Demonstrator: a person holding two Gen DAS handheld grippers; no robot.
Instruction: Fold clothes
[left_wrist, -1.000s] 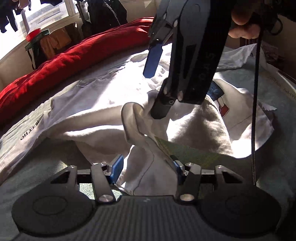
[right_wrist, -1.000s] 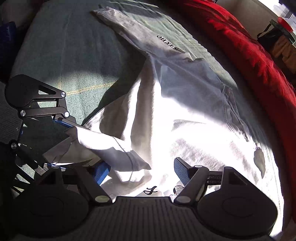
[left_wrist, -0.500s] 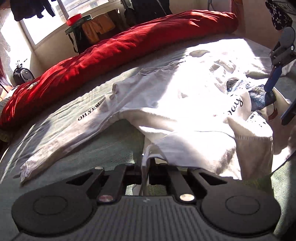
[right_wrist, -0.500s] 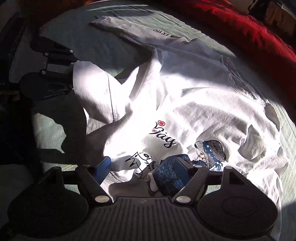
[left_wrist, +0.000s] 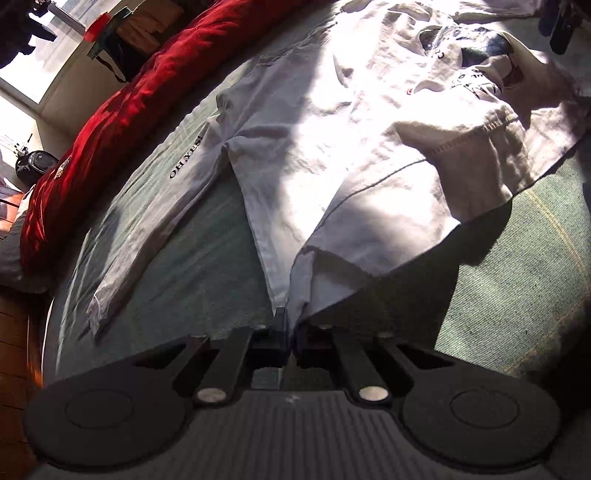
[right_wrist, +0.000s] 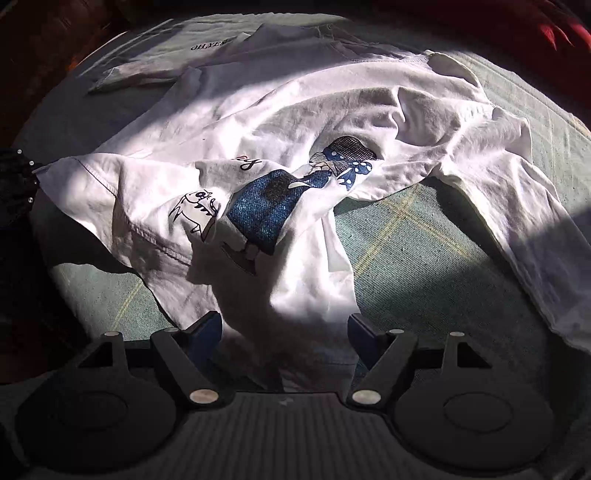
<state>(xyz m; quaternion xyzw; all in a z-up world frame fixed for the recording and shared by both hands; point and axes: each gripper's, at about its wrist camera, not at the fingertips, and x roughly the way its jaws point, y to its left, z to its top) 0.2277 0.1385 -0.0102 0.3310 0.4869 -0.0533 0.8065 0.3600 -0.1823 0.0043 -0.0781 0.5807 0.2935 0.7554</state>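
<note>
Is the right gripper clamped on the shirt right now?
No, the right gripper stands open, its blue pads apart on either side of a fold of the white shirt without pressing it.

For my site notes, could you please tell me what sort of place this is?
Most likely a bedroom: a white shirt lies spread on a bed's green cover, with a red duvet bunched beside a sunlit window.

Right tool (right_wrist: 284, 328): jaws wide apart, blue pads either side of a shadowed fold at the near edge of the white shirt (right_wrist: 332, 107), not pressing on it. Shirt lies rumpled on the green bed cover (right_wrist: 417, 254), print of a figure in blue (right_wrist: 266, 210) facing up, one sleeve (right_wrist: 524, 236) trailing to the right. Far sleeve lettered "OH,YES" (right_wrist: 208, 46); red bedding (right_wrist: 554, 29) at top right corner.
</note>
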